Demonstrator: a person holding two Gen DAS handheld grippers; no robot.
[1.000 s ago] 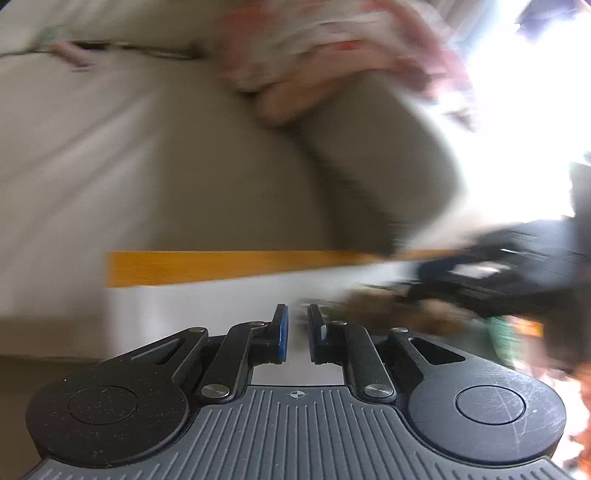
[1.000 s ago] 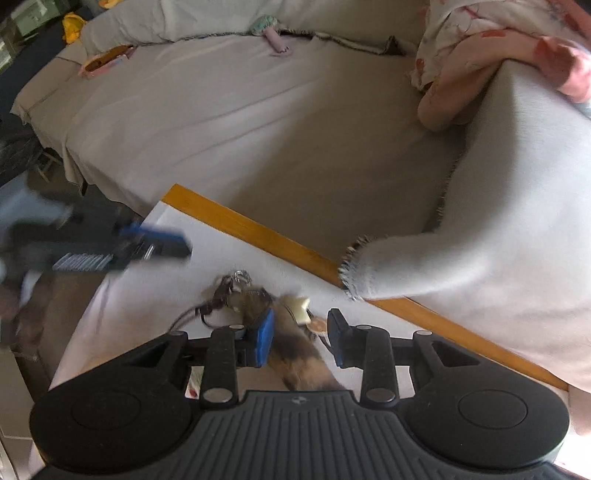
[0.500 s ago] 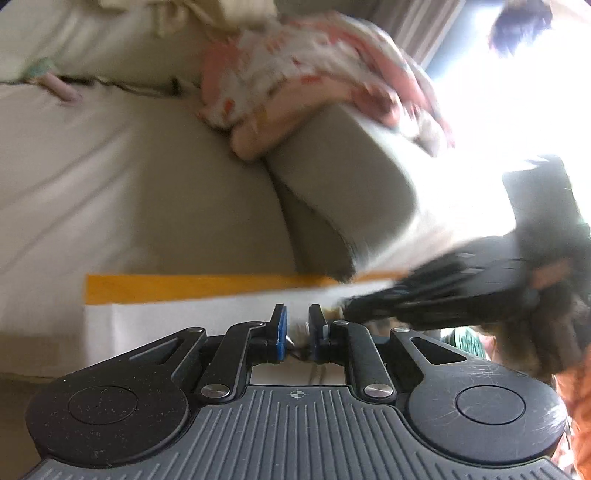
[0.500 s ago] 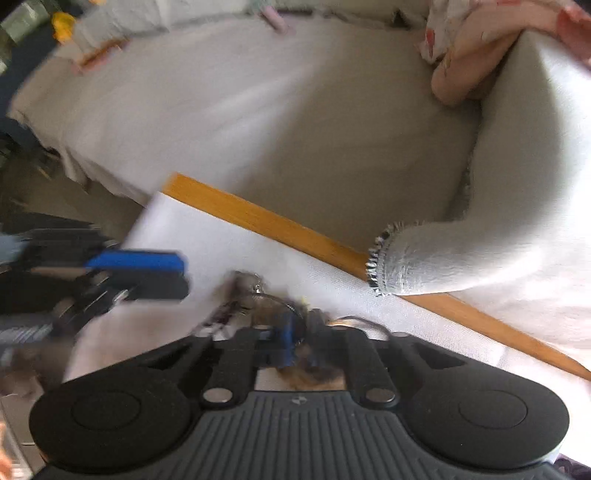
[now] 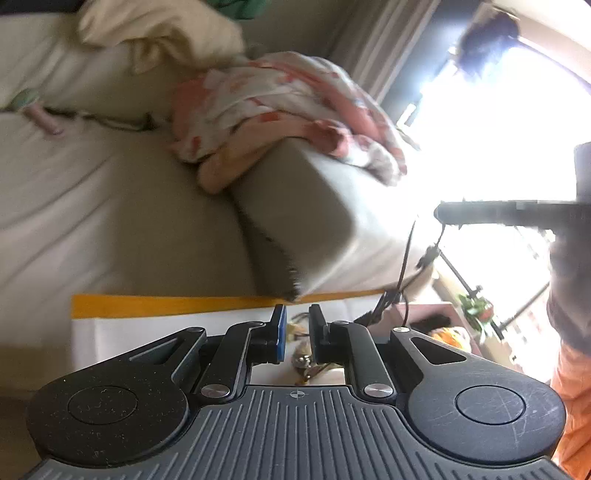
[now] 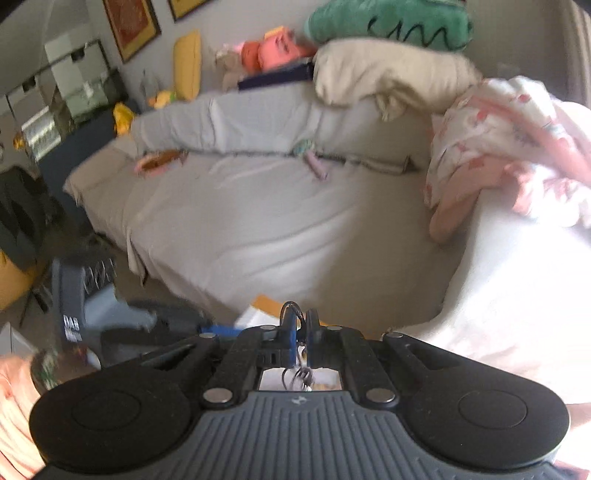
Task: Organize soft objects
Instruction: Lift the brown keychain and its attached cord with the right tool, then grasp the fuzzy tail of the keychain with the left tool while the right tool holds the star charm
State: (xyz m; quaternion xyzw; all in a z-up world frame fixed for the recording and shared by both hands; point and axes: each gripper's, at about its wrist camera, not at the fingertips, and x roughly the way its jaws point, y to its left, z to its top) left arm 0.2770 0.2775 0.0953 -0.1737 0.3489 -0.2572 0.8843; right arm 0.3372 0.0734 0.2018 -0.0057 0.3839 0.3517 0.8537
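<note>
My right gripper [image 6: 300, 320] is shut on the black cord of a small furry keychain toy and lifts it; its metal rings [image 6: 301, 376] hang below the jaws. In the left wrist view the right gripper [image 5: 509, 212] is at the right, high up, with the cord [image 5: 406, 258] hanging from it. My left gripper [image 5: 295, 319] is nearly closed and empty, over a white table with an orange edge [image 5: 166, 305]; metal rings [image 5: 304, 360] show between its fingers. A pink patterned blanket [image 6: 509, 147] lies on a grey sofa [image 6: 258, 221].
A beige pillow [image 6: 388, 79] and a green plush [image 6: 388, 18] sit on the sofa back. Small toys [image 6: 159, 162] lie on the seat. A grey throw [image 5: 314, 218] hangs over the sofa arm near the table. Shelves [image 6: 66, 92] stand at the left.
My right gripper closed on the keychain toy's cord and rose from the table, tilting up toward the sofa. My left gripper stayed over the table and tilted up.
</note>
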